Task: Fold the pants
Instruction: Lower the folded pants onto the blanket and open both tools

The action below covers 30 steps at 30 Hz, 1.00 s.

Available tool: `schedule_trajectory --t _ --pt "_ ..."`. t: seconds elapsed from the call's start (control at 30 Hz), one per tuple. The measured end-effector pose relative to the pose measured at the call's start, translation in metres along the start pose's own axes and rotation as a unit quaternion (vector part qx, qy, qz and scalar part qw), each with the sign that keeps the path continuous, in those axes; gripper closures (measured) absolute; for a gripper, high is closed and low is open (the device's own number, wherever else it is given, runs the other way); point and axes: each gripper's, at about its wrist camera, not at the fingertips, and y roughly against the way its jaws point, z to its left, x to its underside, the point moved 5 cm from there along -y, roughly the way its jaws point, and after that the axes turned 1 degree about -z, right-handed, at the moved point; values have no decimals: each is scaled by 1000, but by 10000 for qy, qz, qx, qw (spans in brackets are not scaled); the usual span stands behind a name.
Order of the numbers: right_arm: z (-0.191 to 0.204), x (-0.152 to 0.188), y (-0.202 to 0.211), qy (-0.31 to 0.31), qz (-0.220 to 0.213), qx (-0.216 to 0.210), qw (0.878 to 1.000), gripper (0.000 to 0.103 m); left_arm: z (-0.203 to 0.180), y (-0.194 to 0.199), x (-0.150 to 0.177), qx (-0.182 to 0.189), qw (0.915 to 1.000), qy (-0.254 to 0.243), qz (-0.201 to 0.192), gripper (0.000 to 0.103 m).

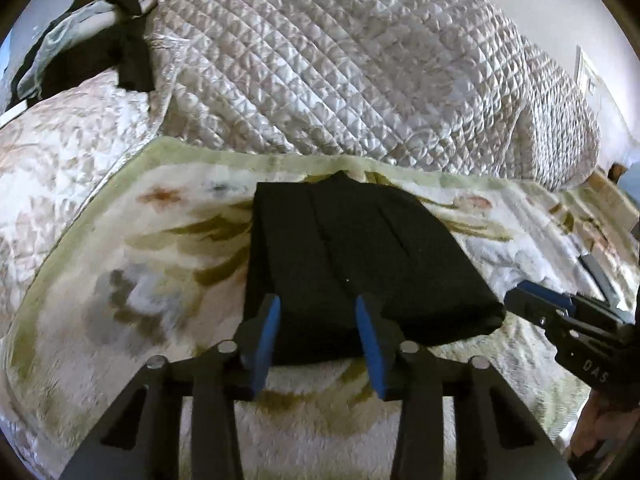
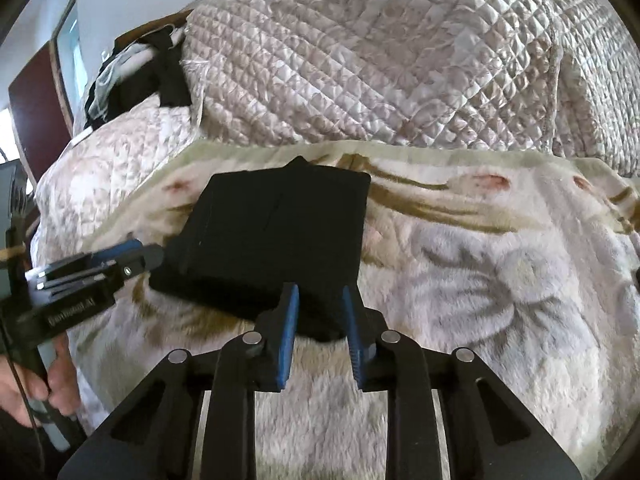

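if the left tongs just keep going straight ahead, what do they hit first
Probably the folded pants: the open left tongs already frame their near edge, though whether they touch is unclear.

Your right gripper sits at the near edge of the folded black pants; blue pads parted, the near right corner of the fabric between them, contact not clear. Pants form a compact rectangle on the floral blanket, which covers the bed. Your left gripper enters from the left, tip just beside the pants' near left corner; whether it is parted cannot be told. Your hand grips its handle at the near left. Far side: quilted bedspread, bunched high. Far left: a dark clothing pile beside it.
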Motion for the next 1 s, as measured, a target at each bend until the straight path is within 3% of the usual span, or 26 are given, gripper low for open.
schedule_trajectory --t 0.07,0.13,0.3,0.6,0.83,0.9,1.0 --pt "1 3 -14 11 218 -60 9997 80 3 -11 4 -155 9997 -31 165 65" --pt "2 10 -26 44 428 -66 9991 80 8 -19 9 9 9992 155 374 65" --pt "2 11 -27 112 422 -63 9990 80 4 -20 11 -80 9994 -35 320 65" --pt "1 13 -5 39 380 -95 9992 80 14 -3 6 -199 9991 202 329 66" --pt "5 28 -2 170 641 26 9978 77 11 -1 27 -301 9975 74 639 66" --pt "7 30 -3 231 680 60 9974 66 14 -3 30 -352 9968 96 705 65" --pt "5 35 -6 283 757 135 9966 62 20 -9 37 -456 9950 142 875 58"
